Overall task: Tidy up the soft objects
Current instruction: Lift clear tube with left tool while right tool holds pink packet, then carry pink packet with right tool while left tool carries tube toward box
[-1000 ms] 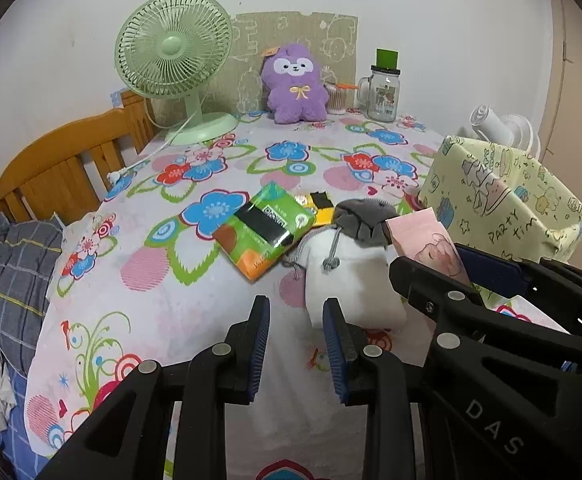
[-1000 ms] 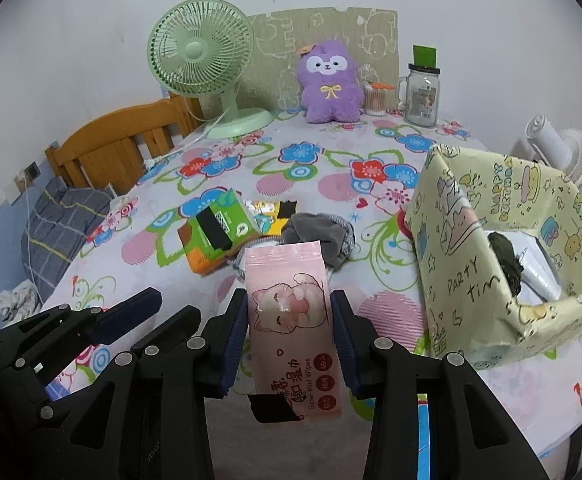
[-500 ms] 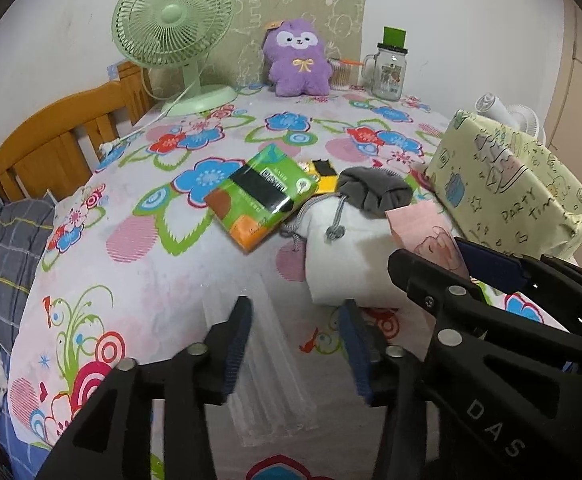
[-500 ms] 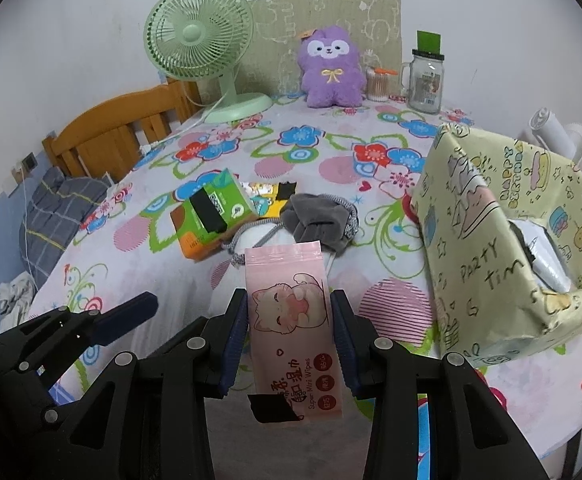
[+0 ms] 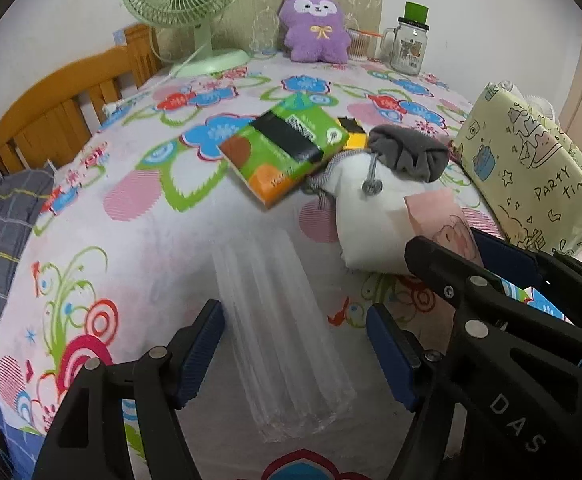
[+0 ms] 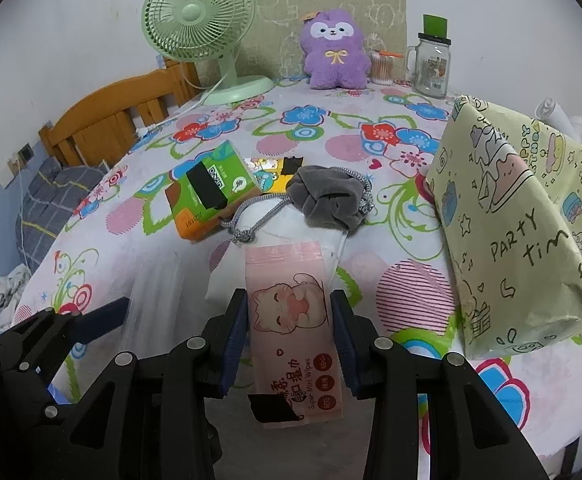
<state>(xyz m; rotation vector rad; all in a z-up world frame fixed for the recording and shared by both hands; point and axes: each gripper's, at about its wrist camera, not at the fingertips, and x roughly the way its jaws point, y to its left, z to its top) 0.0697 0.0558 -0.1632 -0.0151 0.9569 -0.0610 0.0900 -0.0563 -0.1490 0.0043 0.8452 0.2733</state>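
Near the table's [image 5: 139,240] front edge, left wrist view: left gripper [image 5: 295,350] opening over a clear wrapper [image 5: 279,332] (pads not touching it).

Right wrist view: right gripper [image 6: 289,332] clamps a pink wipes pack [image 6: 291,316], above the front edge, beside the box [image 6: 523,216].

Left gripper [image 5: 295,344] jaws opening; clear wrapper [image 5: 283,340] lies between them. White pouch [image 5: 367,216], green pack [image 5: 287,152] block ahead. Bare tabletop [image 5: 163,248] left of jaws.
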